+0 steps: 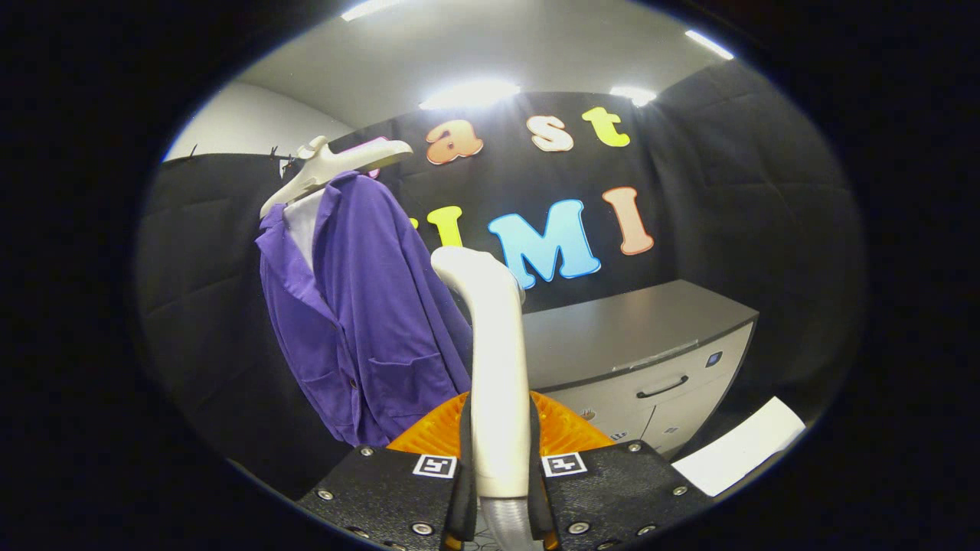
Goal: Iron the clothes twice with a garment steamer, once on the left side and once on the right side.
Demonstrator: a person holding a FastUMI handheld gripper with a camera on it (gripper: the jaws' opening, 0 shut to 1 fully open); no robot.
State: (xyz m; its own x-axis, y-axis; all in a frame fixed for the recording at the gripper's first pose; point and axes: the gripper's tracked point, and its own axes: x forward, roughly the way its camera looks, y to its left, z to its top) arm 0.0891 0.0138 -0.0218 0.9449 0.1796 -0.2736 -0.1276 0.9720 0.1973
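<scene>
Purple jacket [367,306]: hanging ahead-left of the claw, apart from the steamer
Claw [501,467]: pinching the steamer handle [498,367]
Progress: looks like neither side's steamed yet

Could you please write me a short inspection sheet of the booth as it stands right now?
Surface: grey cabinet, top bare.
Job's things: purple jacket hanging on a white hanger, beyond the fingers; white garment steamer upright between the fingers, head apart from the jacket.
Clutter: white sheet beside the cabinet.
Grippers: gripper shut on the steamer handle, both fingers pressing it.
Cables: grey ribbed hose leaving the steamer's base.
Surroundings: black cloth wall, ceiling lights.
</scene>
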